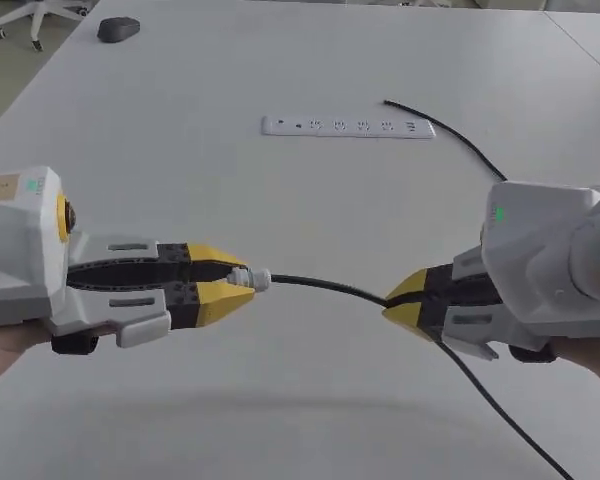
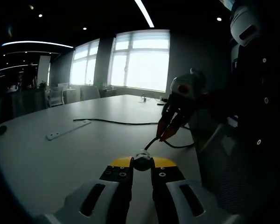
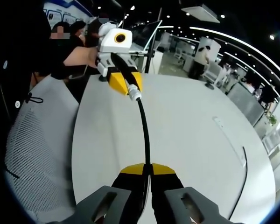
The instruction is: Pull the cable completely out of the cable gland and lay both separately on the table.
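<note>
Nearest, the thin black round-jacketed cable [image 3: 147, 140] trails from the right gripper toward the near right edge of the matte white worktop [image 1: 280, 400]. The right gripper [image 1: 392, 302], yellow-tipped black jaws on a grey-white plastic body, has its jaws pressed together, pinching the cable. The left gripper [image 1: 242, 280], same build, is clamped around the small whitish plastic cable gland [image 1: 257, 278], a stubby round fitting whose collar detail is too small to read. Both are held over the worktop's near middle with a short, gently bowed span of cable between them. The cable enters the gland, so it is not out yet. The gland looks light, hard and smooth and may twist in the jaws, so grip across its body. The cable looks light and limp, and its rubbery jacket should give friction. Hold it close to the gland and pull straight, since the inner seal probably drags. Farther off lies a flat white plastic power strip [image 1: 345, 126]. A black cable stretch runs from its right end behind the right gripper; I cannot tell if it is the same cable. A dark rounded object [image 1: 118, 28], maybe a mouse, sits near the far left corner.
</note>
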Action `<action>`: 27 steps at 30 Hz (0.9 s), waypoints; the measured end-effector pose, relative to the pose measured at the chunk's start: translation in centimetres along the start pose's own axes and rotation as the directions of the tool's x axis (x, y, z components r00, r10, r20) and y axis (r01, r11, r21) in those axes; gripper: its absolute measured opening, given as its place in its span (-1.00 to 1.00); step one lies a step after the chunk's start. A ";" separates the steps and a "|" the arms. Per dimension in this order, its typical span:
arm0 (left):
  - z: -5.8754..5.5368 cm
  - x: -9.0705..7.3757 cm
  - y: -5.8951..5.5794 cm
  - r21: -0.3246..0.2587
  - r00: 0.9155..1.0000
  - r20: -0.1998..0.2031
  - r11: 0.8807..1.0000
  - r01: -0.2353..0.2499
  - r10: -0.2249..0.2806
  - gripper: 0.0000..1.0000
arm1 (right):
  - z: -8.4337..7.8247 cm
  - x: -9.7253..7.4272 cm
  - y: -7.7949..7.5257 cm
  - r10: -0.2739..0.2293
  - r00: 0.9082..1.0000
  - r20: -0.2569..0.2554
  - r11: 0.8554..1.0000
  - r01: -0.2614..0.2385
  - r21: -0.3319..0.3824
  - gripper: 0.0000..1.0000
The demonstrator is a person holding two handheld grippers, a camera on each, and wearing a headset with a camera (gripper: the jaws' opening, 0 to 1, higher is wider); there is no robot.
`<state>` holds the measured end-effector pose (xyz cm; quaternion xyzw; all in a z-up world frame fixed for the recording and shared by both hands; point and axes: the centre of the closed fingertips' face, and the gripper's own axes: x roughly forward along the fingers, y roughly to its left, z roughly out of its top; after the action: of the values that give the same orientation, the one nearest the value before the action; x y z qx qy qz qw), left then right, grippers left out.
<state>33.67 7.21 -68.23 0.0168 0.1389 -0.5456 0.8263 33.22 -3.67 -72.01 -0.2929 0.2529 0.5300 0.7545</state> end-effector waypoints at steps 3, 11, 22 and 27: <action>-0.1 -0.2 0.2 -0.002 1.000 -0.003 1.000 -0.008 0.008 -0.71 | 0.0 0.0 -0.1 -0.002 1.000 -0.002 1.000 0.002 0.000 -1.00; -0.6 -1.0 0.4 -0.012 1.000 -0.001 1.000 -0.027 0.027 -0.71 | 0.3 0.4 -0.3 -0.001 1.000 -0.008 1.000 0.000 -0.003 -1.00; -1.7 -2.1 0.1 -0.033 0.999 -0.004 0.999 -0.042 0.041 -0.71 | 2.1 2.2 -0.4 0.032 0.999 -0.008 0.999 -0.033 -0.034 -1.00; -2.0 -3.0 0.2 -0.041 0.998 -0.001 0.997 -0.061 0.061 -0.71 | 3.7 3.2 -0.5 0.034 0.999 0.018 0.999 -0.033 -0.026 -1.00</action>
<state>32.29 10.31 -69.46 0.0038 0.1492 -0.5173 0.8427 34.95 0.91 -71.53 -0.2936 0.2442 0.5484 0.7440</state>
